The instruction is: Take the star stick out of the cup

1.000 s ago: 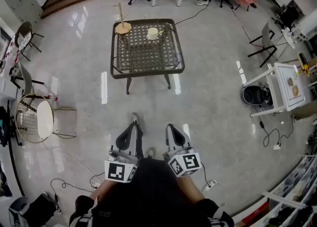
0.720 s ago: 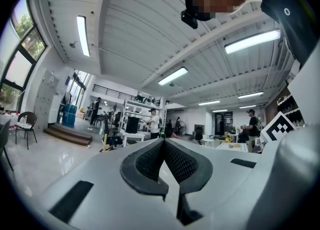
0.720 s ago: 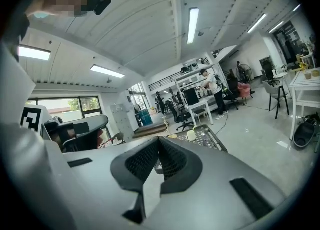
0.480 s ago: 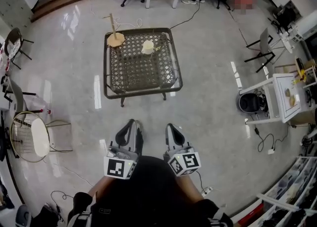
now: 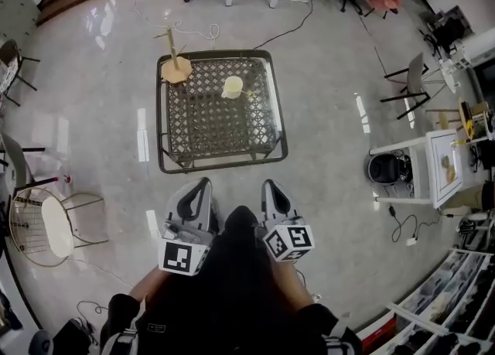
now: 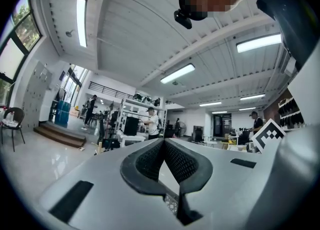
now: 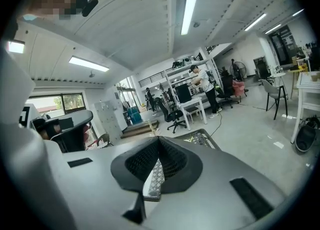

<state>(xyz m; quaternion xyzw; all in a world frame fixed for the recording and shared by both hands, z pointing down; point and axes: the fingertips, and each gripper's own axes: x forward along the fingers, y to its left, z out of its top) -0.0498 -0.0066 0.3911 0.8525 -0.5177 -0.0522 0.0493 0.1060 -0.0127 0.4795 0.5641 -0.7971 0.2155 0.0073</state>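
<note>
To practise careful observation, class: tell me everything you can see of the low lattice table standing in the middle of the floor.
The table is square, with a dark, metal-looking frame and an open lattice top through which the floor shows. It stands level on that glossy pale floor. A wooden stand sits on its far left corner. A pale cup sits near the middle of its far edge, with what seems to be a thin stick leaning out to the right. Nothing else touches the table.

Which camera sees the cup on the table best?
The head view: the whole cup shows from above on the table. The right gripper view catches only a table corner; the left gripper view shows no cup.
</note>
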